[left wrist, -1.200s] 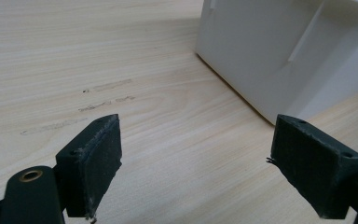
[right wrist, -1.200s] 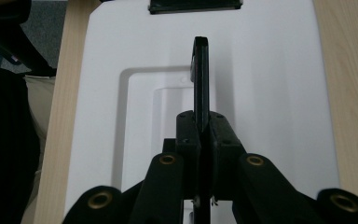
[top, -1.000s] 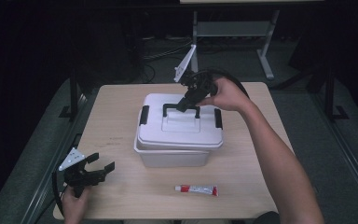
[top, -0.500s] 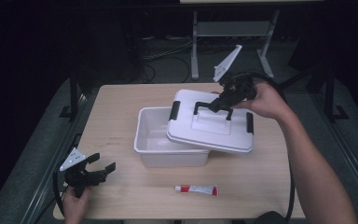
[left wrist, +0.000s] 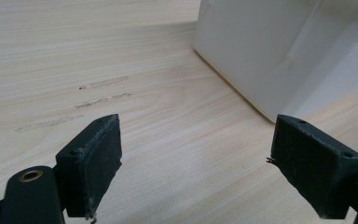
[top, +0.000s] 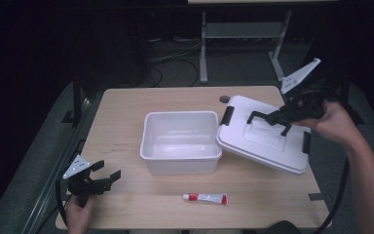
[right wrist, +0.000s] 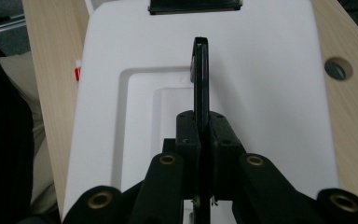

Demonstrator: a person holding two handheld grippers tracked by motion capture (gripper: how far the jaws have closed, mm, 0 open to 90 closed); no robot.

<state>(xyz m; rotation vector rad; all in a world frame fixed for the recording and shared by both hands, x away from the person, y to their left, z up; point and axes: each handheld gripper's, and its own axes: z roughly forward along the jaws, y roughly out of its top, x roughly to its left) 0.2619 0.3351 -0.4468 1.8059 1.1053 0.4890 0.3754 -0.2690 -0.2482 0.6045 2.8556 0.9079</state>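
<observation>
Looking down, we list what we see, largest first.

Table: we see the pale wooden table (top: 126, 112) carrying everything; in the left gripper view its grain runs under and between our spread jaws.

Lid: the white lid (top: 253, 146) hangs tilted from our right gripper (top: 283, 115), its near-left edge low beside the box rim, its far-right edge raised. In the right gripper view the lid (right wrist: 270, 93) spreads out just beyond the jaws, one black latch at its far edge.

Box: the white box (top: 181, 141) stands open and uncovered, well to the left of the right gripper and ahead-right of the left gripper (top: 103, 178). In the left gripper view its wall (left wrist: 261, 51) rises just past the right jaw, not touching it.

Right gripper: clenched on the lid's black handle (right wrist: 200, 74), which stands edge-on between the pressed pads.

Left gripper: released, jaws wide apart with nothing between them, held low over the table's near-left corner.

Tube: a small white tube with red ends (top: 205, 198) lies flat on the table, right of the left gripper, in front of the box, apart from both.
</observation>
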